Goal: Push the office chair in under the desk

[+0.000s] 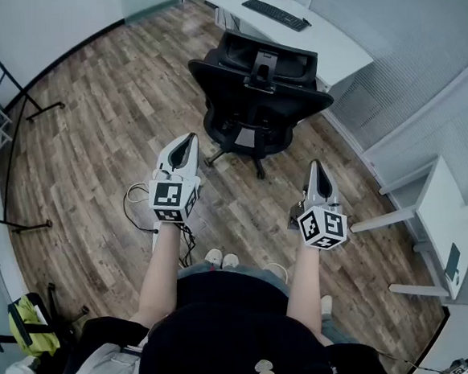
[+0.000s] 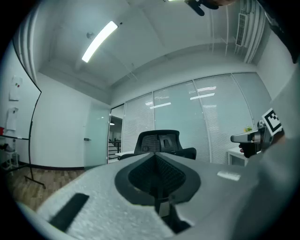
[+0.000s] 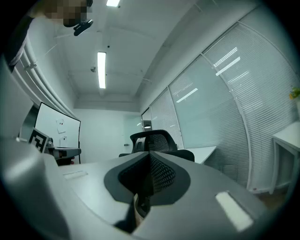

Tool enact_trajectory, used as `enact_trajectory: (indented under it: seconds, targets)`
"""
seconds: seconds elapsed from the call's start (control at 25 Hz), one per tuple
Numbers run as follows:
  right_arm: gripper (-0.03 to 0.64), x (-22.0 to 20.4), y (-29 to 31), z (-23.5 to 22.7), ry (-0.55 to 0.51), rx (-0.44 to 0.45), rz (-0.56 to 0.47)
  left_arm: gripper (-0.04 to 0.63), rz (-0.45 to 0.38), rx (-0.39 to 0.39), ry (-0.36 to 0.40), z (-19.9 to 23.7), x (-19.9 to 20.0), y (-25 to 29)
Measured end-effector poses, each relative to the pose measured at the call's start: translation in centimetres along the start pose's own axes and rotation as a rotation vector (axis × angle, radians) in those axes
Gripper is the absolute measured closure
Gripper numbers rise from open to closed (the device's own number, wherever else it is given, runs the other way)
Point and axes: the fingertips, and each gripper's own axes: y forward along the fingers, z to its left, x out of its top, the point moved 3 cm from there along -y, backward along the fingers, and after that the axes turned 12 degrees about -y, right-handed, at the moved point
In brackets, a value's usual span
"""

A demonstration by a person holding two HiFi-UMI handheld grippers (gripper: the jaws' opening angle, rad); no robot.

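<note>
Office chair out from the desk; both grippers clenched on nothing.

I find the office chair standing on the wood floor by the near edge of the desk, its backrest turned toward me. A keyboard lies on the desk top. I hold the left gripper and right gripper level and side by side, short of the backrest and touching nothing. Each pair of jaws is pressed together and empty.
</note>
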Motion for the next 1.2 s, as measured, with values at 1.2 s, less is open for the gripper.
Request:
enact_trajectory:
  seconds: [1.2]
  targets:
    - [0.589,-1.4,0.2,0.2,0.001,0.05,0.01,0.57,0.014,-0.023,-0.032,-0.9,-1.2,0.2]
